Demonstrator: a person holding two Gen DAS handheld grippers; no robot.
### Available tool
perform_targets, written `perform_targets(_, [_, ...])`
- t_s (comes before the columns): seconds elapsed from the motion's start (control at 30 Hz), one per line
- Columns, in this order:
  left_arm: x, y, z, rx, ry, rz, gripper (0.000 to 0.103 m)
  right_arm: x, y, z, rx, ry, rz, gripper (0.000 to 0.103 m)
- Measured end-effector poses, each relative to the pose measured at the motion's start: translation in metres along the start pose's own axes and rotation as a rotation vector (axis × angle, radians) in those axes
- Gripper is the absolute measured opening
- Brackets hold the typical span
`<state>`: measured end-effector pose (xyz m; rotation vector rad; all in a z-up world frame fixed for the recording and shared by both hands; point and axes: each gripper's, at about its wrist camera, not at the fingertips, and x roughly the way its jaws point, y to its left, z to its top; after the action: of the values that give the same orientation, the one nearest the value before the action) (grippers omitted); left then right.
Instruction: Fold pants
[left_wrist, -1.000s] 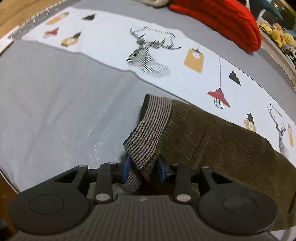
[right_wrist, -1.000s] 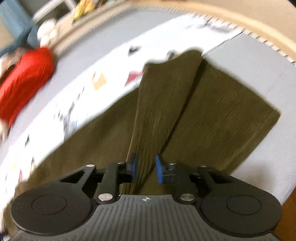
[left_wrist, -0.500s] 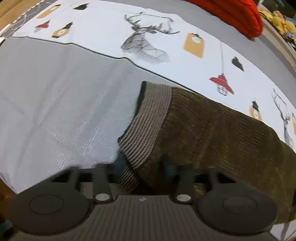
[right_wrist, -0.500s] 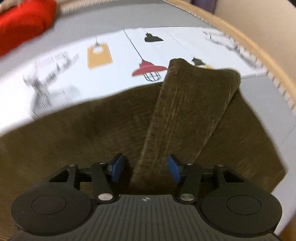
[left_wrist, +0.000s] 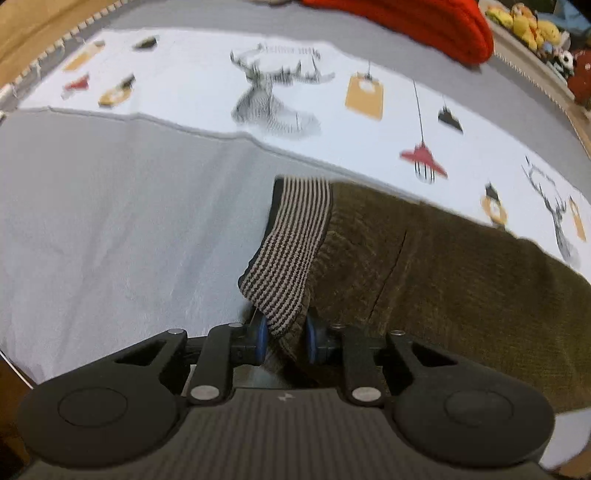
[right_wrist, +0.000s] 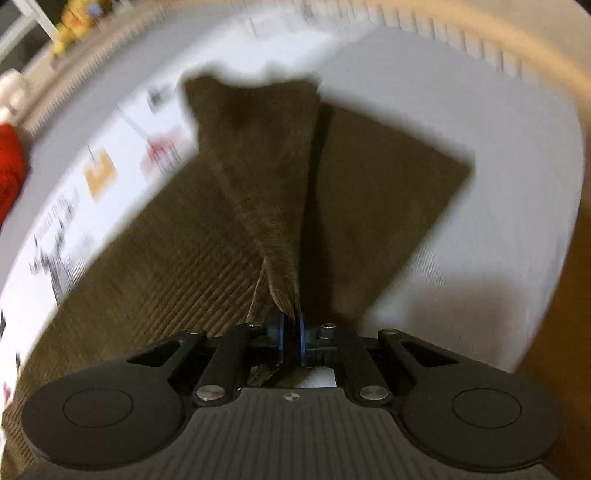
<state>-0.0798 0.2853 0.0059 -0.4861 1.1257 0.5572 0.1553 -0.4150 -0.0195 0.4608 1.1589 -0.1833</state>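
Note:
Olive-brown corduroy pants lie on a grey bed cover, with a striped ribbed waistband at their left end. My left gripper is shut on the near corner of that waistband and lifts it a little. In the right wrist view the pant legs lie flat on the cover. My right gripper is shut on a raised fold of one leg, which rises in a ridge away from the jaws. That view is blurred.
A white sheet printed with deer and lamps lies beyond the pants. A red cushion and soft toys sit at the far edge. Grey cover spreads left; the bed's edge runs right of the legs.
Half a second ago both grippers were open around the cloth. Both have since shut on it: the left on the waistband corner, the right on the leg fold, now pulled into a ridge.

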Motion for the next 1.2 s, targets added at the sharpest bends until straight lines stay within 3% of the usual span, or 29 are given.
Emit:
perform_targets(0.03, [0.000,0.003,-0.001,-0.011,-0.001,-0.009,0.027,0.003,-0.011,0.000,0.043,0.024,0.027,0.014])
perform_targets(0.1, [-0.001,0.009,-0.001,-0.034,-0.003,-0.014,0.032,-0.004,-0.020,0.007,0.070,-0.030,0.067,0.020])
perform_targets(0.13, [-0.001,0.012,0.000,-0.052,0.001,-0.015,0.038,-0.009,-0.021,0.011,0.047,-0.084,0.057,0.028])
perform_targets(0.2, [0.000,0.018,0.002,-0.103,0.003,-0.015,0.047,-0.015,-0.021,0.021,0.029,-0.175,0.031,0.060])
perform_targets(0.23, [0.001,0.019,0.004,-0.117,0.006,-0.015,0.049,-0.016,-0.024,0.026,0.037,-0.200,0.012,0.062])
perform_targets(0.33, [0.001,0.022,0.007,-0.139,0.002,0.006,0.058,-0.005,-0.041,0.035,0.128,-0.195,-0.047,0.062])
perform_targets(0.43, [-0.007,0.020,0.013,-0.136,-0.065,0.093,0.061,0.003,-0.059,0.039,0.236,-0.185,-0.106,0.056])
perform_targets(0.47, [-0.011,0.018,0.015,-0.127,-0.094,0.118,0.061,0.003,-0.062,0.039,0.251,-0.193,-0.128,0.050])
perform_targets(0.5, [-0.015,0.015,0.017,-0.112,-0.122,0.137,0.061,0.003,-0.066,0.040,0.260,-0.204,-0.147,0.028])
perform_targets(0.53, [-0.018,0.010,0.019,-0.093,-0.149,0.142,0.061,0.002,-0.070,0.041,0.264,-0.216,-0.164,0.015])
perform_targets(0.57, [-0.021,0.006,0.020,-0.082,-0.166,0.130,0.061,0.002,-0.074,0.043,0.264,-0.219,-0.167,0.008])
perform_targets(0.67, [-0.028,-0.011,0.023,-0.024,-0.220,0.069,0.060,-0.005,-0.071,0.043,0.240,-0.248,-0.149,0.006])
perform_targets(0.73, [-0.029,-0.030,0.022,0.056,-0.226,0.011,0.060,-0.015,-0.072,0.042,0.238,-0.298,-0.155,0.005])
perform_targets(0.83, [-0.014,-0.050,0.015,0.155,-0.114,-0.101,0.060,-0.004,-0.083,0.049,0.298,-0.273,-0.157,0.006])
perform_targets(0.9, [0.010,-0.054,0.006,0.216,0.040,-0.021,0.058,0.004,-0.085,0.053,0.316,-0.257,-0.125,0.009])
perform_targets(0.93, [0.026,-0.051,-0.001,0.237,0.138,0.028,0.052,0.006,-0.083,0.054,0.297,-0.251,-0.106,0.013])
perform_targets(0.97, [0.033,-0.048,-0.006,0.244,0.187,0.044,0.050,0.007,-0.079,0.056,0.264,-0.242,-0.093,0.015])
perform_targets(1.03, [0.034,-0.052,-0.010,0.292,0.203,0.048,0.051,0.003,-0.076,0.056,0.219,-0.246,-0.102,0.023])
perform_targets(1.1, [0.031,-0.055,-0.013,0.315,0.192,0.056,0.052,-0.005,-0.084,0.058,0.274,-0.298,-0.120,0.038])
perform_targets(1.17, [0.023,-0.059,-0.012,0.311,0.142,0.054,0.060,-0.017,-0.101,0.056,0.372,-0.358,-0.182,0.047])
perform_targets(1.2, [0.016,-0.063,-0.008,0.303,0.098,0.041,0.069,-0.019,-0.109,0.055,0.415,-0.367,-0.195,0.050])
